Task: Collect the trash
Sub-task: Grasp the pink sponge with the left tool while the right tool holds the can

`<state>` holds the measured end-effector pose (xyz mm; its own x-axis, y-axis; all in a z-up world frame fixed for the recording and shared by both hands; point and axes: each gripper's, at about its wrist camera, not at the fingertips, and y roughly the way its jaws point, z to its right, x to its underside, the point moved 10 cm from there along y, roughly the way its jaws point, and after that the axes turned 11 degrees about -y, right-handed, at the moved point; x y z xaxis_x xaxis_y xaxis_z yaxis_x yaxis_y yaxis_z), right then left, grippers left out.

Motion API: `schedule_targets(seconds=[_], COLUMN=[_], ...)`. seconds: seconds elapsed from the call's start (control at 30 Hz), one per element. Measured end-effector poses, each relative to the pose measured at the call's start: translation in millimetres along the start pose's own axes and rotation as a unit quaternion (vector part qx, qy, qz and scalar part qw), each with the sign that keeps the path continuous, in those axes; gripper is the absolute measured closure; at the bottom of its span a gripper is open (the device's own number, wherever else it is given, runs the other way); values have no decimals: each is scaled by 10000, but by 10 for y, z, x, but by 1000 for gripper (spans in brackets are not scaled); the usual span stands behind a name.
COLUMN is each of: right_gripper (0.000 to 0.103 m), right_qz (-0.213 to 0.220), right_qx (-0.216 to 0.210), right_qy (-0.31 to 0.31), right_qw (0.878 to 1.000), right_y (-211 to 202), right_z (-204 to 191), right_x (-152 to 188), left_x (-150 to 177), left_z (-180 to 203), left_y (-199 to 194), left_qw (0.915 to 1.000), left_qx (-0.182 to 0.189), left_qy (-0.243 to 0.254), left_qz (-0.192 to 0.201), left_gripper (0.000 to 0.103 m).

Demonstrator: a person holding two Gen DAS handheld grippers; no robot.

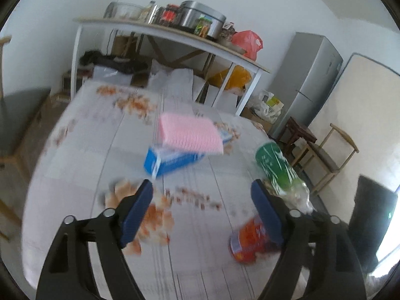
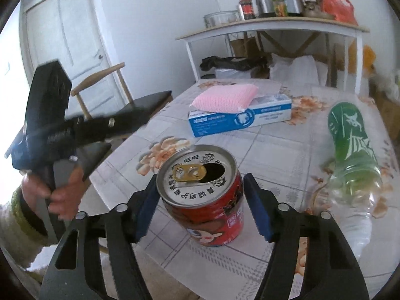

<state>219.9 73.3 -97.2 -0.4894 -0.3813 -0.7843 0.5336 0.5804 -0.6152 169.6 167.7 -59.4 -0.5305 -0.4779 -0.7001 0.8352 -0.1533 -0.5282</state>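
A: What sits nearest on the table?

B: In the right wrist view, a red drink can (image 2: 206, 200), upright with its tab pulled open, stands between the blue pads of the right gripper (image 2: 200, 205). The left pad looks against the can's side; a narrow gap shows at the right pad, so I cannot tell whether it is gripped.

A: And the other tool?

B: The left gripper (image 1: 201, 208) hangs over the table with its jaws spread wide and nothing between them. In the right wrist view a hand (image 2: 58, 195) with a green-cuffed sleeve holds it at the table's left edge.

A: The surface?

B: A tablecloth (image 2: 275, 155) of pale grey squares with orange flower prints. A green-labelled plastic bottle (image 2: 355, 145) lies on its side to the right of the can. Further back, a blue and white box (image 2: 240, 121) carries a pink sponge (image 2: 225, 97) on top.

A: The room behind?

B: A wooden chair (image 2: 120, 92) with a dark seat, a white door (image 2: 67, 30), a white-legged side table (image 2: 270, 28) bearing jars, a metal pot and a red bag. The left wrist view adds a grey fridge (image 1: 307, 82).
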Motion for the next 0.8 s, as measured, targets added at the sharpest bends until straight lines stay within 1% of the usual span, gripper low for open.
schedule_targets(seconds=[0.07, 0.17, 0.2, 0.23, 0.27, 0.3, 0.33, 0.37, 0.4, 0.43, 0.47, 0.5, 0.57, 0.6, 0.63, 0.7, 0.73, 0.8], right_gripper=[40, 40, 40, 40, 40, 40, 40, 40, 40, 40, 40, 40, 40, 40, 40, 40, 40, 40], right_qz=[52, 150, 174, 187, 192, 202, 209, 208, 201, 195, 185, 172, 161, 147, 135, 108, 93, 62], right_qx=[185, 195, 210, 225, 223, 219, 207, 168, 137, 124, 104, 80, 39, 10, -6, -62, -77, -126], right_qy=[48, 173, 180, 174, 158, 150, 149, 156, 159, 158, 158, 159, 162, 169, 174, 178, 178, 184], right_qw=[9998, 9995, 9995, 9994, 9994, 9994, 9995, 9995, 9996, 9996, 9997, 9997, 9997, 9997, 9998, 9998, 9998, 9997], right_y=[-16, -60, -78, -95, -99, -117, -129, -141, -143, -142, -137, -130, -120, -105, -97, -75, -62, -37], right_z=[100, 197, 223, 245, 274, 294, 311, 330, 343, 357, 366, 369, 370, 368, 367, 356, 361, 358], right_x=[-21, -43, -50, -54, -58, -62, -61, -64, -64, -61, -58, -58, -54, -50, -44, -31, -21, -8], left_x=[-200, -436, -483, -519, -520, -511, -496, -472, -480, -527, -593, -633, -759, -815, -841, -854, -835, -759], left_z=[89, 194, 227, 286, 335, 396, 449, 493, 509, 518, 536, 553, 520, 460, 430, 360, 347, 274], left_y=[105, 299, 364, 476, 576, 694, 760, 836, 912, 974, 1032, 1073, 1233, 1362, 1447, 1643, 1707, 1840], left_qw=[9994, 9962, 9945, 9909, 9858, 9755, 9673, 9565, 9468, 9406, 9367, 9356, 9373, 9378, 9373, 9319, 9305, 9248], left_qx=[-41, -103, -82, 24, 115, 211, 305, 430, 454, 448, 538, 614, 713, 697, 672, 728, 723, 644], left_qy=[313, 839, 1025, 1344, 1669, 2160, 2461, 2773, 3030, 3191, 3262, 3254, 3064, 2914, 2834, 2690, 2655, 2565], left_qz=[111, 212, 200, 63, -121, -357, -533, -795, -990, -1071, -1154, -1227, -1497, -1753, -1912, -2321, -2419, -2736], left_gripper=[18, 16, 12, 10, 9, 8, 8, 6, 6, 6, 6, 6, 6, 6, 6, 6, 6, 6])
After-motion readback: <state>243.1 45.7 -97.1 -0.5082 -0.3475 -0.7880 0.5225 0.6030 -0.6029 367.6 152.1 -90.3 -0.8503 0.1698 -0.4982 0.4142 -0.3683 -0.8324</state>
